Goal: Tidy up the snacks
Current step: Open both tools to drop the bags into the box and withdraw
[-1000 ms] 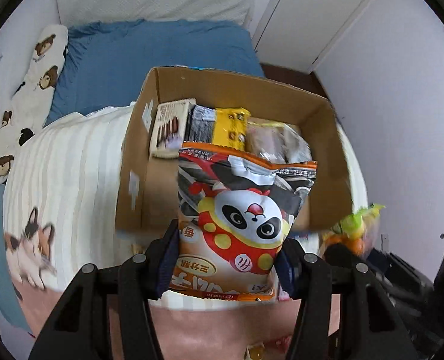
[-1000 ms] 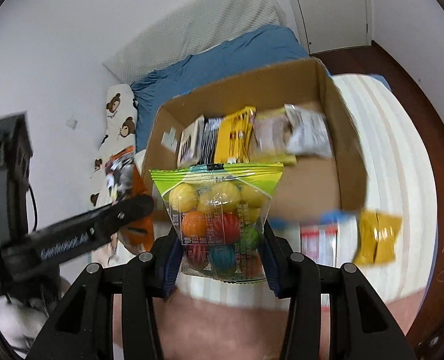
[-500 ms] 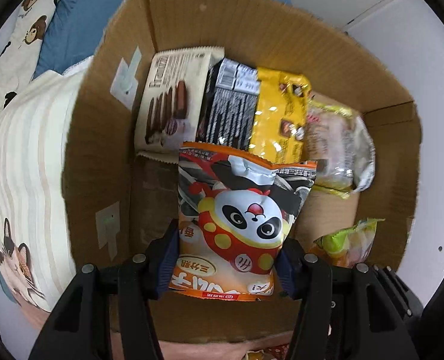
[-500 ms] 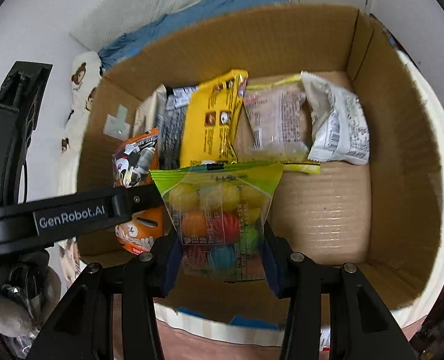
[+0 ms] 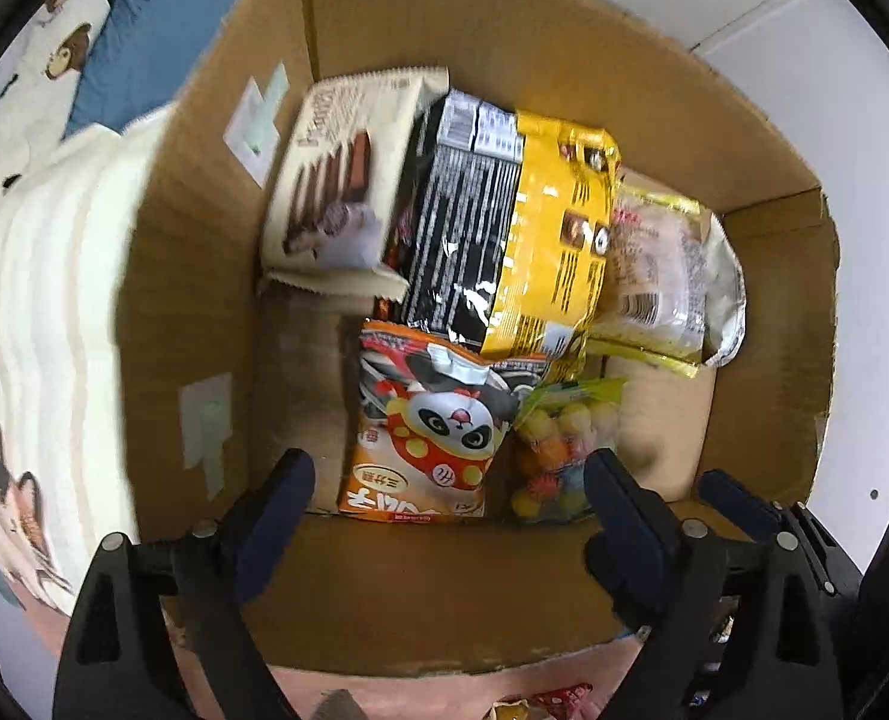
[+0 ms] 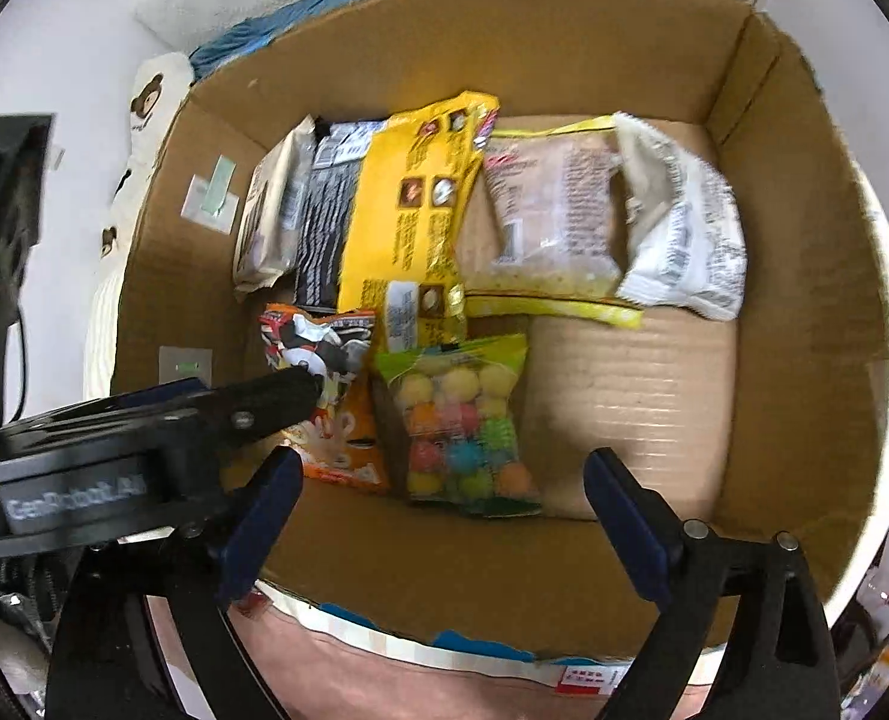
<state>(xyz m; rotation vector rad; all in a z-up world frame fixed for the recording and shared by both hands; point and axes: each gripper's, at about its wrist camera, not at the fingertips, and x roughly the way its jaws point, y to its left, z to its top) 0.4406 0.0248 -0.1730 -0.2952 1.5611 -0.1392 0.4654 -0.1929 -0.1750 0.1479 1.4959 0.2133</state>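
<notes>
Both grippers point down into a cardboard box (image 5: 192, 252) (image 6: 804, 312). My left gripper (image 5: 450, 480) has its jaws opening, wide apart; the orange panda snack bag (image 5: 426, 438) (image 6: 336, 420) lies free on the box floor between them, untouched. My right gripper (image 6: 444, 480) is also opening, and the clear bag of coloured balls (image 6: 462, 426) (image 5: 558, 450) lies loose below it, beside the panda bag. The left gripper's arm (image 6: 144, 420) crosses the right wrist view and hides part of the panda bag.
At the box's far side lie a cream chocolate-biscuit pack (image 5: 336, 180), a black pack (image 5: 456, 222), a yellow pack (image 5: 558, 228) (image 6: 420, 198), a clear pinkish pack (image 6: 552, 210) and a white wrapper (image 6: 684, 240). Bare box floor (image 6: 624, 390) shows at right. Striped bedding (image 5: 36, 300) surrounds the box.
Both grippers came down into the box and then spread their jaws. The panda bag and the ball bag left the pads and now lie on the box floor.
</notes>
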